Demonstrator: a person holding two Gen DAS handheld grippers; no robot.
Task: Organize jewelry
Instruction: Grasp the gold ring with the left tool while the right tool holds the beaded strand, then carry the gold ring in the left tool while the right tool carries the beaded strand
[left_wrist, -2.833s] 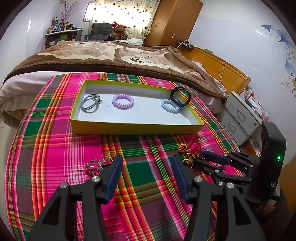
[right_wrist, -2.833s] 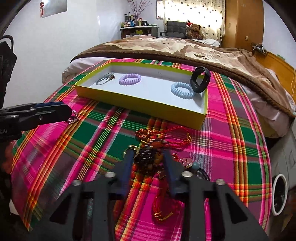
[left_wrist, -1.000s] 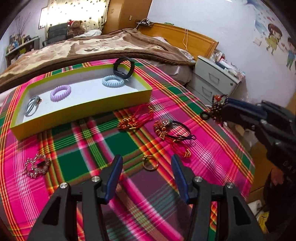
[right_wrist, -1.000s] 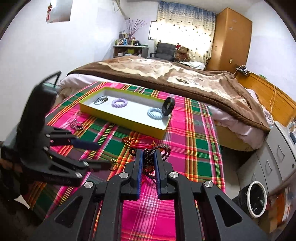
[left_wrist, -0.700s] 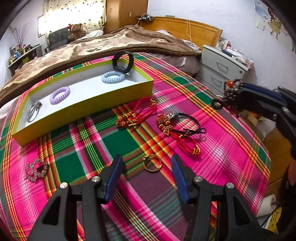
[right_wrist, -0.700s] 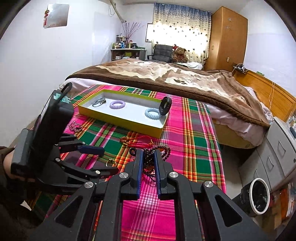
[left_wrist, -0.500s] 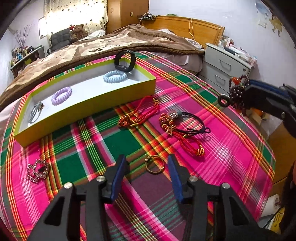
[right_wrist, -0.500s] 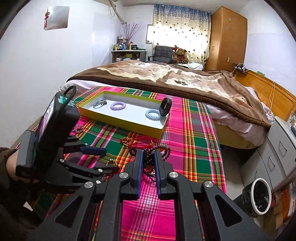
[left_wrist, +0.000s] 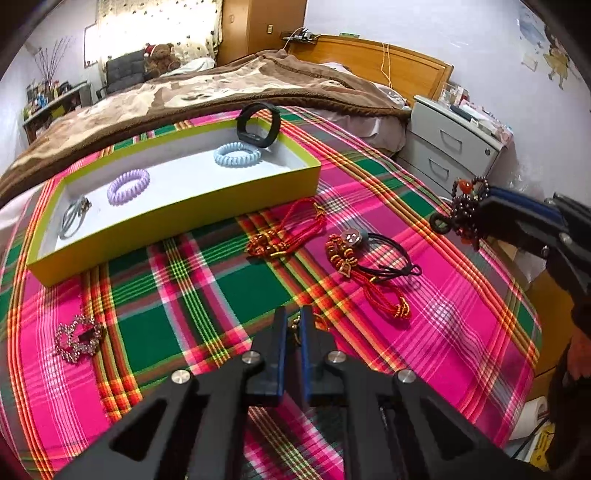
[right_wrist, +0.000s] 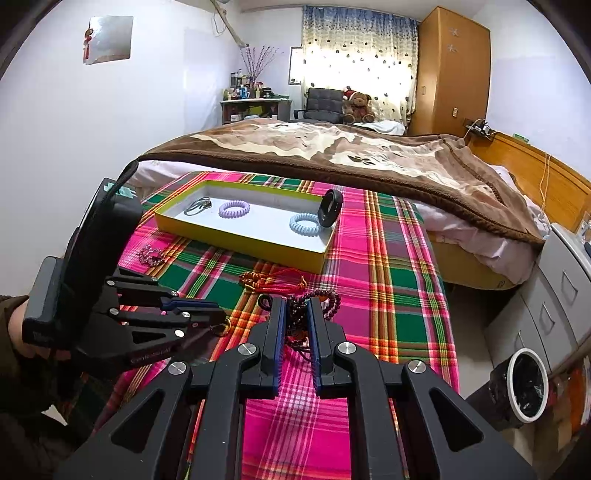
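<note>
Your gold ring (left_wrist: 294, 326) sits pinched in the left gripper (left_wrist: 291, 325) fingers, low over the plaid cloth (left_wrist: 184, 288). Your right gripper (right_wrist: 296, 317) clamps the dark bead bracelet (right_wrist: 297, 314), near the yellow tray (left_wrist: 177, 225).

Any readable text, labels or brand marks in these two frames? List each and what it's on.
"Cen..." then blurred: pale lettering on the side of the left gripper body, only the first letters legible in the right wrist view.
Pale mark low on the black camera housing mounted on that gripper: too blurred to read.
Wall decals, red hanging, shelf bottles: no legible text.
Yellow tray, plaid cloth: no text.
</note>
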